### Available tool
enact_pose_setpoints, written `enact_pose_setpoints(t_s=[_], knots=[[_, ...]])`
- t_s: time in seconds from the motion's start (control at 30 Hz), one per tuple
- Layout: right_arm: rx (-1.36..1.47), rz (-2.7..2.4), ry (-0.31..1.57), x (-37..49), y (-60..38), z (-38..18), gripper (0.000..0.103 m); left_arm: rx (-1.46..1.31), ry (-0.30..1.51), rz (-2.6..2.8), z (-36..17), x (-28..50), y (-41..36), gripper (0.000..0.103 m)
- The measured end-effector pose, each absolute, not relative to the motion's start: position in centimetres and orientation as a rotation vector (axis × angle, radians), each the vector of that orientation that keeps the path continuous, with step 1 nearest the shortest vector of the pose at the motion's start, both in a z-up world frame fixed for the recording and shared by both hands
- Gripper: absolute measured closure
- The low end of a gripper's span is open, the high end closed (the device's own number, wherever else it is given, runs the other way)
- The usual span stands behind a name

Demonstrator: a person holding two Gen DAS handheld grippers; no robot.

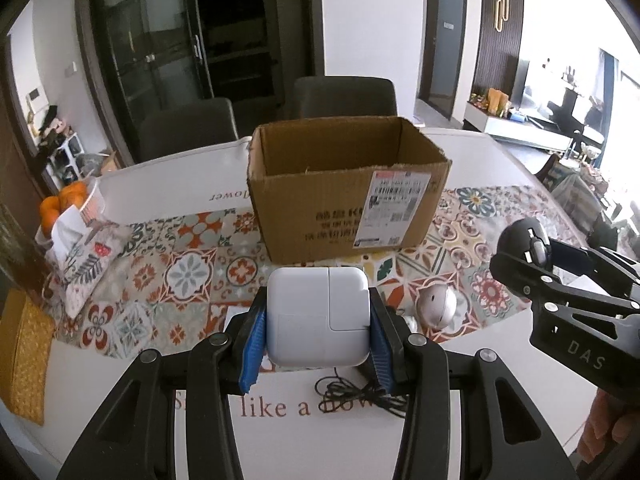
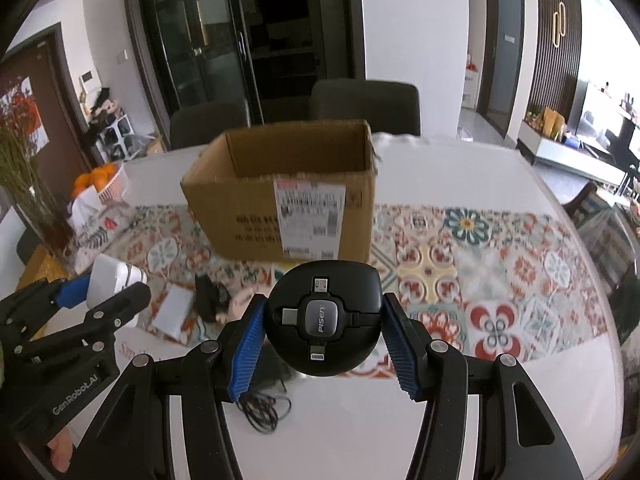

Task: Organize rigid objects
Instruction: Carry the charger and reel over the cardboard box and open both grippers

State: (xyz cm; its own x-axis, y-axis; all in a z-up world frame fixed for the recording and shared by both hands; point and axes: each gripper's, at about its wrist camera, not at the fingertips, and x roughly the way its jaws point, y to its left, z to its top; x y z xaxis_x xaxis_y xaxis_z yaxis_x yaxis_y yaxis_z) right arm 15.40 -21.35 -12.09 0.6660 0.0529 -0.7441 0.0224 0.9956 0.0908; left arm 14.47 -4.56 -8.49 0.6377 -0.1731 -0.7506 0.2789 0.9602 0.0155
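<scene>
The tabletop point(image 1: 472, 148), with a patterned runner across the middle of both views, is seen to carry an open box point(image 1: 344, 196) at upper centre; as much of its inside as shows is bare, so nothing can be counted as put away yet, though its floor is hidden behind the near wall. Two things are judged to be in transit. A white charger point(image 1: 318, 316) is clamped between the blue fingers point(image 1: 253, 344) of the left gripper point(image 1: 318, 344) at lower centre of the left view, clear of the tabletop and in front of the box. A round black adapter point(image 2: 323, 318) is gripped likewise by the right gripper point(image 2: 323, 336) at lower centre of the right view. Left on the tabletop are a silver ball point(image 1: 436, 306) at right of centre in the left view, a black cable point(image 2: 264, 408) at the bottom, a small grey slab point(image 2: 172, 310) and a dark item beside it, too blurred to name. Most of the sorting is therefore judged to remain.
</scene>
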Motion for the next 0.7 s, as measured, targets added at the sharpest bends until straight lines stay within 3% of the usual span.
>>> enact_pose_setpoints(t_s=[0.7], knots=[[0.085,0.075,0.793,25.2,-21.2,-7.2,0.046,0.145,0.81,-0.286,-3.4,23.9,-4.6,0.058]])
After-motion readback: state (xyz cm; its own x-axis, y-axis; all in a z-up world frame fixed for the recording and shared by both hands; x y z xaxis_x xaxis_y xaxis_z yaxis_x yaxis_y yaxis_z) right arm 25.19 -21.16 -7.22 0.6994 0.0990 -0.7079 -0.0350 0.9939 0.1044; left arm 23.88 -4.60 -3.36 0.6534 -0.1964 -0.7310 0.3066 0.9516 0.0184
